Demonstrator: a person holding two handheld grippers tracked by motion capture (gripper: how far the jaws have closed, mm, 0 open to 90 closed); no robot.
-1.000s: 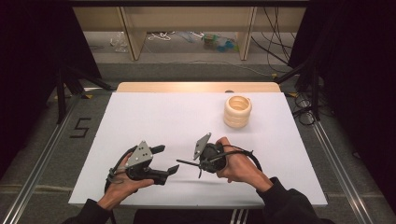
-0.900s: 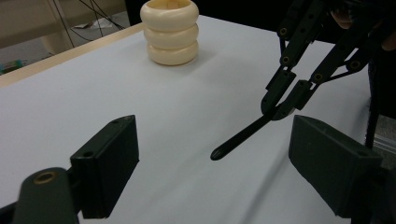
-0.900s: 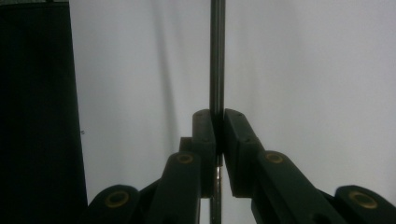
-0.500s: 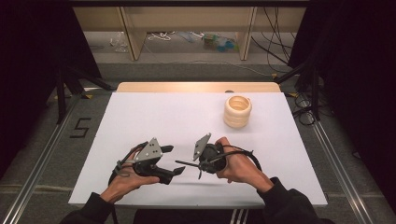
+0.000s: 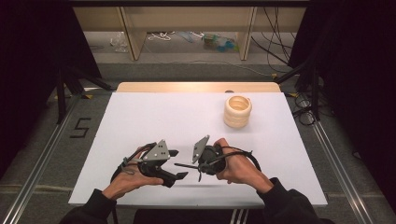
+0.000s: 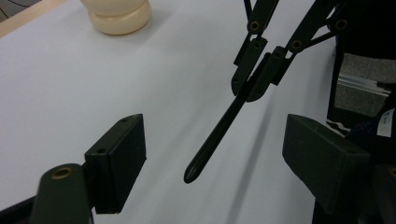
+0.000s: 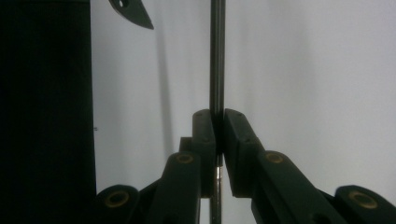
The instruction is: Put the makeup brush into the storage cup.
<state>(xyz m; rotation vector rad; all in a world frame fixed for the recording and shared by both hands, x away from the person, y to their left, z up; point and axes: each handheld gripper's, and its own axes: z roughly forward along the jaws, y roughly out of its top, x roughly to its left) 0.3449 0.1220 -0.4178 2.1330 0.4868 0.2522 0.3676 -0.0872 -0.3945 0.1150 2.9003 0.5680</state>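
Note:
My right gripper (image 5: pixel 200 166) is shut on a thin black rod (image 5: pixel 187 165), which sticks out to the left, level over the white table (image 5: pixel 163 116). In the right gripper view the pads (image 7: pixel 205 130) clamp the rod (image 7: pixel 217 56) near its lower end. My left gripper (image 5: pixel 179 164) faces it with its jaws wide apart, one on each side of the rod's tip (image 6: pixel 194 172). Those jaws have just been closing a little, with the rod between them but touched by neither pad (image 6: pixel 121 154). The right gripper's closed jaws (image 6: pixel 254 79) show in the left gripper view.
A cream stack of rings (image 5: pixel 237 111) stands upright at the table's far right, also in the left gripper view (image 6: pixel 119 14). A wooden strip (image 5: pixel 196 87) runs along the far edge. Both hands work near the front edge.
The left gripper has shifted right toward the rod, so its jaws now straddle the rod's tip. The right hand and rod have stayed put.

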